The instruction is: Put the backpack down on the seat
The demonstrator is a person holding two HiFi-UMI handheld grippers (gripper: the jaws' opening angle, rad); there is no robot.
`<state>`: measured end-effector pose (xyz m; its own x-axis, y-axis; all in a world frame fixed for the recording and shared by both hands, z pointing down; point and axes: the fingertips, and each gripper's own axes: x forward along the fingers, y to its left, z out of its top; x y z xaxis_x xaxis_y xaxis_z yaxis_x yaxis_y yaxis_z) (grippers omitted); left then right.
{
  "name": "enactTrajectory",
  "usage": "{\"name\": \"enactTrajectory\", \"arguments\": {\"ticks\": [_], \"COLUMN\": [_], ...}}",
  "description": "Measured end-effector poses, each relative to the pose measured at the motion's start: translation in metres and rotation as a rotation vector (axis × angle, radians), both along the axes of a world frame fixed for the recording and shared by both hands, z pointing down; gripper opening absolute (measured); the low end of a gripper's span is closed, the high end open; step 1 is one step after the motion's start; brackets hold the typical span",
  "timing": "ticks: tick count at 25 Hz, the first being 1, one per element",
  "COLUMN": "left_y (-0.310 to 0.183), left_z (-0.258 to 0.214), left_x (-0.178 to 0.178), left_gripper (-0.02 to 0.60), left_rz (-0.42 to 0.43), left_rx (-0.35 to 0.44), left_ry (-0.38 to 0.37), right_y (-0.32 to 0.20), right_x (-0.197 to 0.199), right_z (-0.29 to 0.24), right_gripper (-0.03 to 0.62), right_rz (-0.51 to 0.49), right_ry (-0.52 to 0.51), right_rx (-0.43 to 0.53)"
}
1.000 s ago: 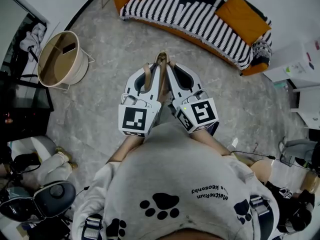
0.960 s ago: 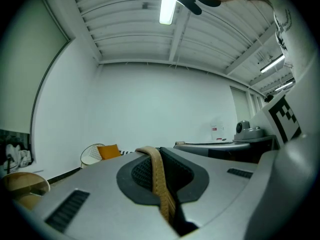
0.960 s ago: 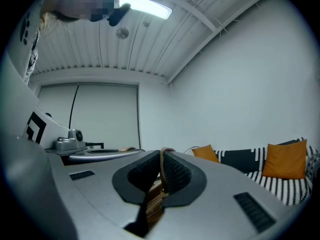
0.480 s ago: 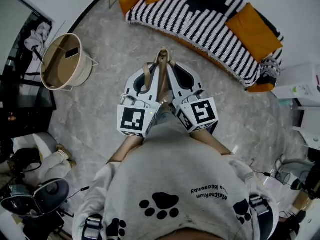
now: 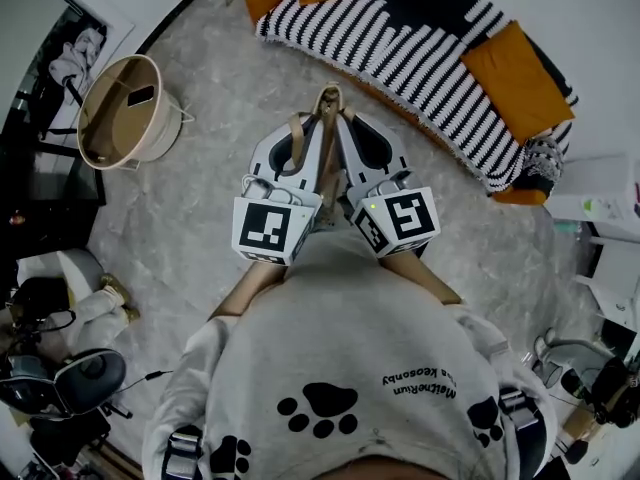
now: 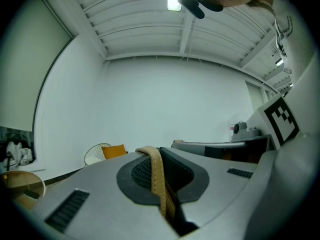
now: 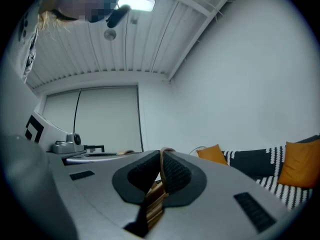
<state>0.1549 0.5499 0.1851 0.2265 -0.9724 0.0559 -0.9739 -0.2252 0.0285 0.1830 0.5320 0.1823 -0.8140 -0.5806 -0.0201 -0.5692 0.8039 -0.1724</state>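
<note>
Pinching a flat tan strap (image 6: 156, 178) of smooth, leather-like webbing, the left gripper (image 5: 306, 128) has its jaws closed tight, the band running edge-on across the ribbed black pads (image 6: 137, 173). Just beside it, almost touching, the right gripper (image 5: 350, 128) is clamped narrow on a second tan strap (image 7: 155, 198), which lies doubled in layers between its own knurled pads. Both tools are smooth grey-white plastic shells, held side by side with their tips close together in front of the person's grey sweatshirt (image 5: 350, 348). The straps meet in a small loop (image 5: 327, 95) at the tips. The backpack's body cannot be made out in any view, so only these straps show, held up over the floor and not on the seat.

A long curved sofa (image 5: 400, 43) with a knitted-looking black-and-white striped cover and soft orange cushions (image 5: 515, 68) lies ahead, well apart from the grippers. Grey mottled stone floor (image 5: 200, 218) lies bare between them. A round beige tub (image 5: 162, 136) on thin wire legs stands off to the left, with clutter along the left and right edges of the room.
</note>
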Motion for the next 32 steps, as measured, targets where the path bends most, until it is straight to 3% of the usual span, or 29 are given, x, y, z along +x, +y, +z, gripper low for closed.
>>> {"name": "enactTrajectory", "arguments": {"ticks": [12,27,32], "left_y": [-0.049,-0.206,-0.245], "left_z": [0.013,0.011,0.01], "left_x": [-0.033,-0.189,-0.219], "left_gripper": [0.02,0.02,0.02], "left_rz": [0.027,0.087,0.135], "left_rx": [-0.021,0.003,0.025], "left_ry": [0.02,0.016,0.03], "right_y": [-0.043,-0.196,-0.233], "right_x": [-0.034,-0.179,-0.207], "right_z": [0.014,0.015,0.012], "right_gripper": [0.044,0.044,0.044], "right_rz": [0.021,0.085,0.128], "right_ry": [0.014,0.024,0.028], "right_rx": [-0.035,-0.024,-0.009]}}
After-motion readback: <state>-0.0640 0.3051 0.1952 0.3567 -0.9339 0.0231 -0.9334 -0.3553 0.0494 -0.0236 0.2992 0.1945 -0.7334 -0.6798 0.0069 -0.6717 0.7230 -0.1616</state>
